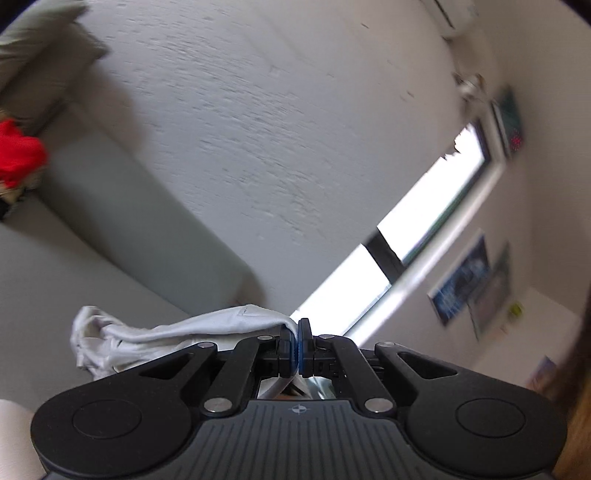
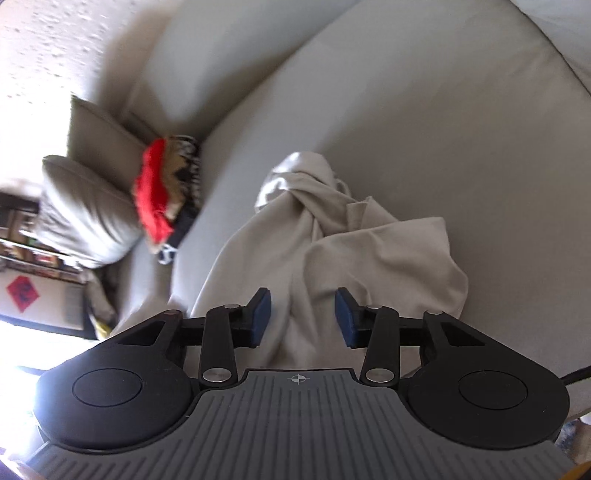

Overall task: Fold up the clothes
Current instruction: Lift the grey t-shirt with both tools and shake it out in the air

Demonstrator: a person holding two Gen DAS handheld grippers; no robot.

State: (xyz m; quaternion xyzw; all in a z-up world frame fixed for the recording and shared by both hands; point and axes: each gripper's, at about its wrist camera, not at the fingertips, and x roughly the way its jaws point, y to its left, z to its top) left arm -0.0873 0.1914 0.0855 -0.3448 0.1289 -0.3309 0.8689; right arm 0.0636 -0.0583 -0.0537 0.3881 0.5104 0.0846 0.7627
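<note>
- In the left wrist view a red cloth [image 1: 20, 155] lies at the far left edge on a grey sofa [image 1: 110, 229], blurred, with darker patterned fabric just below it.
- A grey cushion [image 1: 40, 33] sits in the top left corner, against the rough white wall [image 1: 277, 129].
- The left tool [image 1: 295, 345] is clamped on a fold of the white garment [image 1: 166, 338]; the fabric runs from between its blue pads out to the left and ends in a crumpled bunch over the sofa seat.
- To the right of that tool a bright window [image 1: 424, 229] slants across the wall, and blurred posters [image 1: 465, 280] hang further right.
- In the right wrist view two grey cushions [image 2: 85, 206] stand at the left end of the sofa [image 2: 406, 110].
- Just right of the cushions, the red cloth [image 2: 153, 192] lies on a pile of patterned brown and black clothes [image 2: 184, 166], in the corner of the seat.
- The garment [image 2: 332, 236] lies in the middle of the seat, twisted and bunched, its far end knotted into folds and its near end spreading under the right tool.
- The right tool [image 2: 302, 317] stands about half open, tilted down over the garment; its pads [image 2: 263, 314] are apart, with fabric seen in the gap below them, and neither pad presses on it.
- Whether the fabric touches those pads cannot be told.
</note>
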